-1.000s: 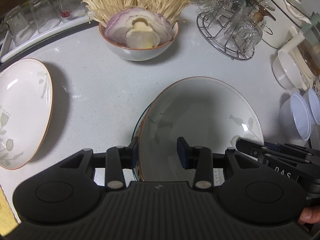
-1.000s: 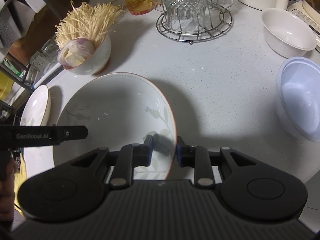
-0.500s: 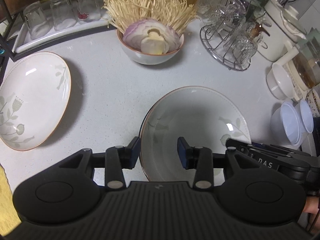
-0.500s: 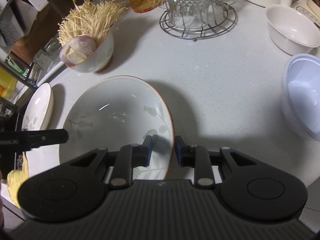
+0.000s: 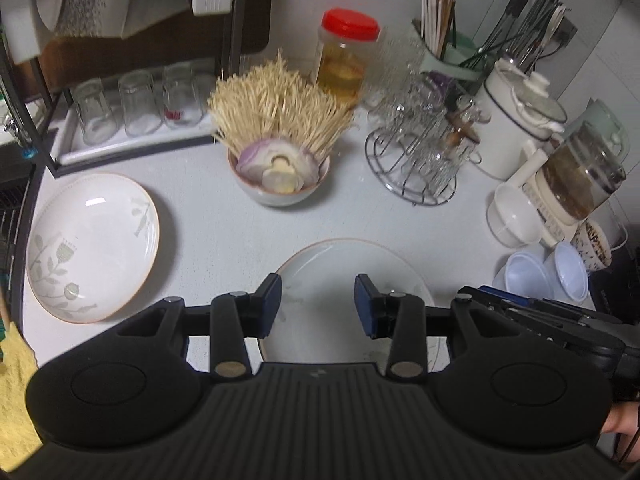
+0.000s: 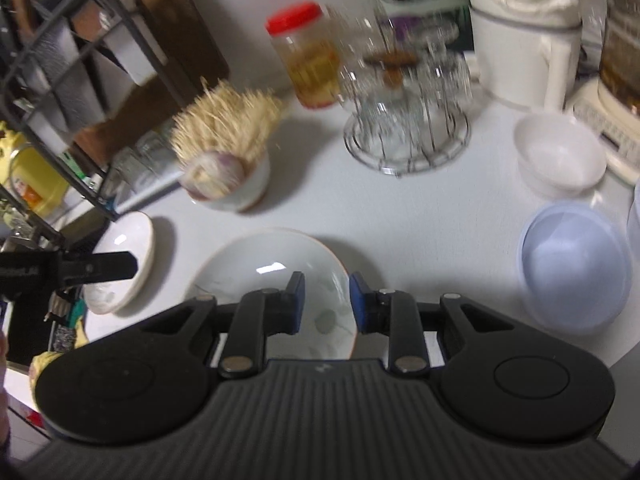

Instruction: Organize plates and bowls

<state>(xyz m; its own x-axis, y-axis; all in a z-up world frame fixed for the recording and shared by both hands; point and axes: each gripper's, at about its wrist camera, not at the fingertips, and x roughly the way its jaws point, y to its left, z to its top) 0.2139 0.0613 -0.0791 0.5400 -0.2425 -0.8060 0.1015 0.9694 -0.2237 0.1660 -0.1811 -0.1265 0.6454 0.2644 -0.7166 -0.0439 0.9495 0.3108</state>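
left gripper [image 5: 318, 304] spread wide, nothing held | right gripper [image 6: 325, 302] parted, nothing gripped | plate [image 5: 340, 264] seen below both

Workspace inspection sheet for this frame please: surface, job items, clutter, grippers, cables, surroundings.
Surface: white counter, bare between the dishes.
Job's things: centre plate flat on the counter; second plate to its left; bowl of mushrooms and onion behind; white bowl and plastic bowl on the right.
Clutter: red-lidded jar, glass rack, utensil holder, kettle.
Grippers: left gripper and right gripper both above the centre plate, jaws open, holding nothing.
Cables: nothing seen.
Surroundings: shelf with a tray of glasses at back left; yellow cloth at the left edge.
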